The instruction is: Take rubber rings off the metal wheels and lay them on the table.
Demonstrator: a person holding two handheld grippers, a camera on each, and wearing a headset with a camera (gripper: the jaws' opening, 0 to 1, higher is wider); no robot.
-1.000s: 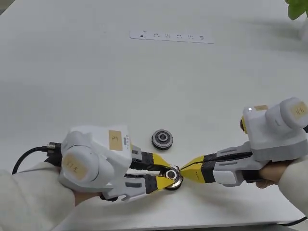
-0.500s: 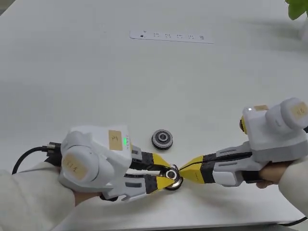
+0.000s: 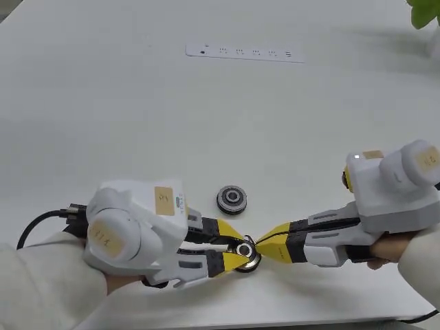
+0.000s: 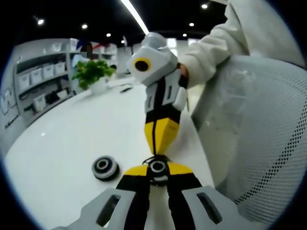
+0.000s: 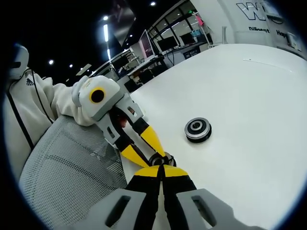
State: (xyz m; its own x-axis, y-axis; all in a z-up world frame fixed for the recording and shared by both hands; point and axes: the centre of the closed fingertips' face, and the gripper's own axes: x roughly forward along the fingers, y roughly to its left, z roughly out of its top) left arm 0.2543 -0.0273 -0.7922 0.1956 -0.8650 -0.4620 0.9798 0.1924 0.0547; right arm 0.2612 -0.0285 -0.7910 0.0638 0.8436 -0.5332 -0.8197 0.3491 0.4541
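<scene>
White surface (image 3: 137,103), near the front edge: a metal wheel (image 3: 247,254) is clamped in the left gripper (image 3: 240,249) jaws to steady it. Its rubber ring (image 4: 154,157) is apparently pinched by the near-closed right gripper (image 3: 265,243) jaws for peeling. A second wheel (image 3: 232,198) is left just behind.

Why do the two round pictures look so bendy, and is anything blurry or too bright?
Left gripper view: a fisheye lens curves the table edge and the mesh chair, the ceiling lamps glare, and the held wheel looks sharp. Right gripper view: the same bending, with a dark ceiling. Head view: straight lines, even light, faint shadows, and the plant in the corner is blurred.
</scene>
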